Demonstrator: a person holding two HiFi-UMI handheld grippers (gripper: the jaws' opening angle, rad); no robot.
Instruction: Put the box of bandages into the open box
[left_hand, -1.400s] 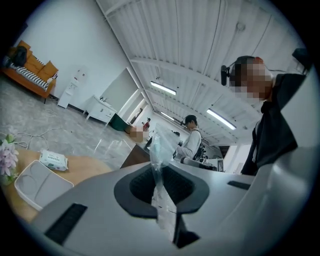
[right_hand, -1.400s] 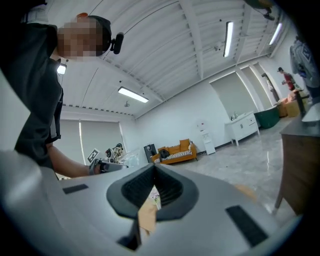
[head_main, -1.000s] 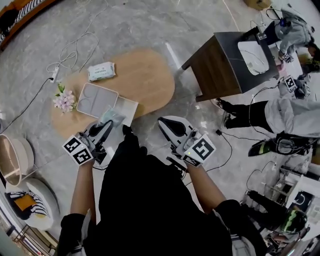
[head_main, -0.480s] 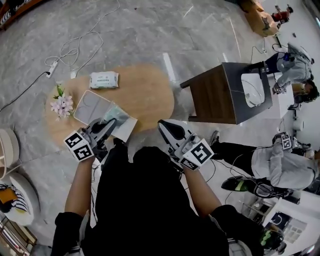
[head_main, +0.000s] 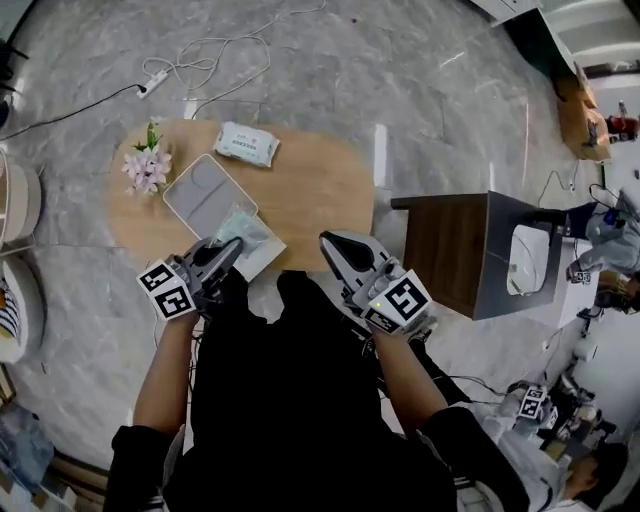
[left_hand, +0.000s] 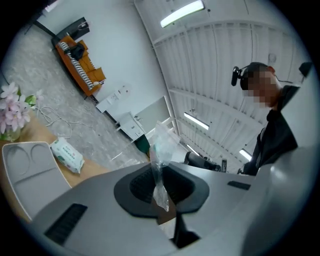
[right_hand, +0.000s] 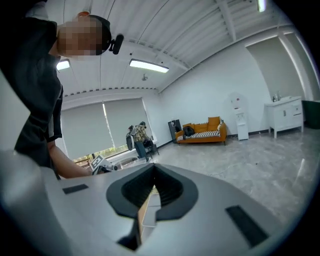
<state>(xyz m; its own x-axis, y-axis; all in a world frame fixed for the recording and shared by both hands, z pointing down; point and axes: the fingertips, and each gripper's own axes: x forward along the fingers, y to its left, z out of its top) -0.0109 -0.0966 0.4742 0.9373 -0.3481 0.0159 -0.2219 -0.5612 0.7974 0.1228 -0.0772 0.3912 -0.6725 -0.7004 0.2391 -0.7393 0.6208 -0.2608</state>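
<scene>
In the head view my left gripper (head_main: 230, 250) hovers at the near edge of the oval wooden table (head_main: 310, 190). It is shut on a clear plastic packet (head_main: 243, 228) with something pale teal inside. The left gripper view shows the packet (left_hand: 161, 150) standing up from between the closed jaws of that gripper (left_hand: 161, 175). Just beyond lies a shallow grey open box (head_main: 208, 193) with two rounded compartments, and a white panel (head_main: 265, 257) lies beside it. My right gripper (head_main: 331, 246) hangs off the table's near edge, shut and empty, as its own view also shows (right_hand: 152, 186).
A small pot of pink flowers (head_main: 147, 168) and a pack of wipes (head_main: 247, 143) sit on the table's far side. A dark wooden side table (head_main: 470, 250) stands to the right. A power strip with its cable (head_main: 155, 82) lies on the floor beyond.
The head view has swung round, so the floor and side table shift in the picture. Both grippers keep their places by the table, the left still shut on the packet.
</scene>
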